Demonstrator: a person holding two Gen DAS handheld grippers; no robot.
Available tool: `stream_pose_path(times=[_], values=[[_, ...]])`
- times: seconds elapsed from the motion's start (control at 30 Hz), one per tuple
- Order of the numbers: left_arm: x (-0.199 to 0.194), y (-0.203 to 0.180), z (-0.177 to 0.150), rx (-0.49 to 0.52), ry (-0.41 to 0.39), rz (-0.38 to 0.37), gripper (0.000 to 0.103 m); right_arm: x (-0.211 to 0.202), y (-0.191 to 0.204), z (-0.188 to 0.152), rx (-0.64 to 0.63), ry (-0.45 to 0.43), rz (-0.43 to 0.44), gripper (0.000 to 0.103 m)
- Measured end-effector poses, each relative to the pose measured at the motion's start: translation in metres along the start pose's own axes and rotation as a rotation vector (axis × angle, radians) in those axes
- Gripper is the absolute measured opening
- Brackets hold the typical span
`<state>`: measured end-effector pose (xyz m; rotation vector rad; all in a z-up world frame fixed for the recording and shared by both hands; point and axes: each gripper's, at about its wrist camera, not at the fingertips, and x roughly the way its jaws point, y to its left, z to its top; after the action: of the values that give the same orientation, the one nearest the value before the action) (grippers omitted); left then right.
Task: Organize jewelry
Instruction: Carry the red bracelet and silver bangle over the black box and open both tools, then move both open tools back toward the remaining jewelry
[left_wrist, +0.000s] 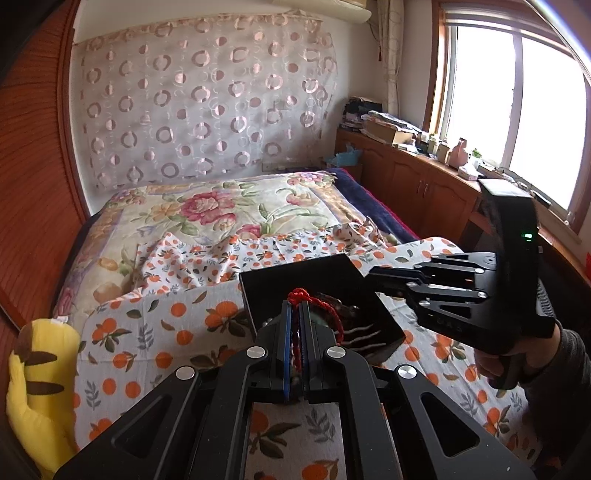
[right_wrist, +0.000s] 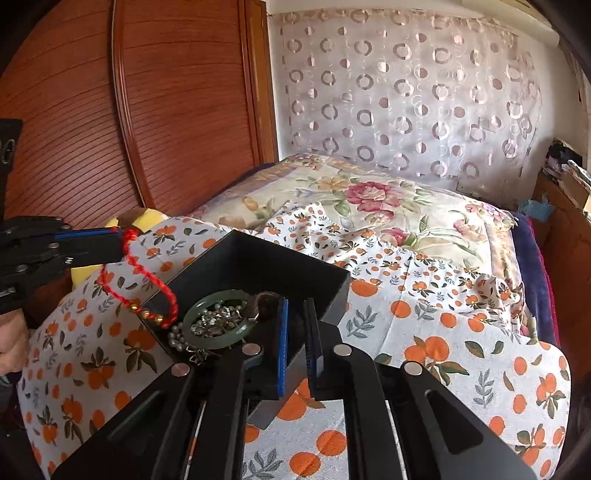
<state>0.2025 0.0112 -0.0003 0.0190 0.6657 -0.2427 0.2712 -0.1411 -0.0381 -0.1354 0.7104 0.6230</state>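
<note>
A black open box (right_wrist: 258, 258) sits on the orange-print sheet and holds a green jade bangle (right_wrist: 218, 321), a pearl strand (right_wrist: 176, 336) and silvery pieces. My left gripper (left_wrist: 294, 305) is shut on a red cord bracelet (left_wrist: 296, 294). In the right wrist view the left gripper (right_wrist: 122, 240) is left of the box, and the red cord bracelet (right_wrist: 137, 266) with its gold beads hangs from it down to the box's near corner. My right gripper (right_wrist: 295, 306) straddles the box's right wall, one finger inside and one outside, pads slightly apart. The right gripper (left_wrist: 372, 276) shows side-on at the box's right edge.
The box lies on a bed with an orange-print sheet (right_wrist: 424, 332) over a floral quilt (left_wrist: 207, 210). A yellow plush toy (left_wrist: 37, 387) lies at the left bed edge. A wooden wardrobe (right_wrist: 166, 110) stands at the left. A cluttered cabinet (left_wrist: 424, 177) runs under the window.
</note>
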Motion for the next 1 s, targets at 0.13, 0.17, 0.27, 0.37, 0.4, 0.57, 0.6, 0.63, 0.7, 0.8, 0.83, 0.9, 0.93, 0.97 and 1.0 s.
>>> stream_pose_path(times=[0.13,0.17,0.27,0.37,0.4,0.57,0.6,0.63,0.7,0.8,0.83,0.9,0.93,0.97,1.0], values=[[0.016,0.001,0.007,0.001,0.014,0.010,0.003,-0.004,-0.004,0.000,0.004,-0.012,-0.029,0.011],[0.020,0.001,0.008,-0.001,0.019,0.013,0.003,-0.004,-0.005,0.000,0.005,-0.014,-0.036,0.011],[0.030,0.002,0.011,0.003,0.028,0.015,0.003,-0.004,-0.008,0.000,0.011,-0.015,-0.044,0.011],[0.038,0.000,0.015,0.006,0.037,0.017,0.003,-0.004,-0.010,-0.001,0.017,-0.015,-0.047,0.011],[0.040,-0.001,0.016,0.009,0.037,0.019,0.003,-0.004,-0.011,-0.001,0.017,-0.014,-0.047,0.011],[0.047,-0.003,0.020,0.012,0.045,0.027,0.003,-0.004,-0.011,-0.002,0.021,-0.011,-0.043,0.011],[0.047,-0.003,0.021,0.012,0.043,0.027,0.003,-0.004,-0.012,-0.002,0.022,-0.011,-0.043,0.011],[0.047,-0.003,0.021,0.013,0.040,0.028,0.003,-0.004,-0.012,-0.002,0.023,-0.011,-0.042,0.011],[0.049,-0.004,0.021,0.019,0.038,0.037,0.007,-0.004,-0.012,-0.002,0.023,-0.010,-0.045,0.011],[0.048,-0.006,0.021,0.019,0.037,0.035,0.030,-0.004,-0.013,-0.002,0.023,-0.012,-0.047,0.011],[0.048,-0.007,0.021,0.018,0.034,0.035,0.032,-0.005,-0.013,-0.002,0.023,-0.013,-0.049,0.011],[0.047,-0.007,0.019,0.015,0.034,0.042,0.034,-0.007,-0.012,0.000,0.020,-0.019,-0.053,0.011],[0.045,-0.007,0.016,0.012,0.034,0.044,0.036,-0.008,-0.012,0.000,0.018,-0.021,-0.054,0.011],[0.043,-0.006,0.014,0.009,0.034,0.048,0.045,-0.010,-0.012,0.002,0.017,-0.024,-0.056,0.011],[0.040,-0.005,0.011,0.008,0.030,0.050,0.051,-0.012,-0.011,0.003,0.013,-0.028,-0.060,0.011]])
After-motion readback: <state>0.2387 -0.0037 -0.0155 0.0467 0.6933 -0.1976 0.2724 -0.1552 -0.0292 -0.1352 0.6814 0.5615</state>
